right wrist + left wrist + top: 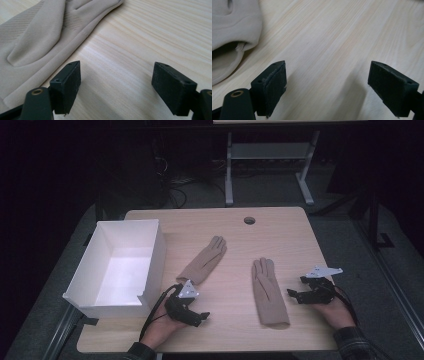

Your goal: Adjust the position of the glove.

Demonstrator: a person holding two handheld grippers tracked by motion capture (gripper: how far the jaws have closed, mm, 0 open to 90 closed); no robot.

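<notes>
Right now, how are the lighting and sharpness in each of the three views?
High view: room dark, pale wooden table evenly lit, white open cardboard box brightest. Left gripper view: wood grain fairly sharp, soft shadow between the black left tool jaws. Right gripper view: beige fabric glove clear, near jaws slightly soft.

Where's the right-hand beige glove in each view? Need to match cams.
High view: right glove lies flat right of centre, fingers pointing away, just left of the right gripper.
Left gripper view: a beige glove's open cuff at upper left; probably the other glove.
Right gripper view: right glove at upper left, beside the left jaw.
Shared landmark: wooden table.
</notes>
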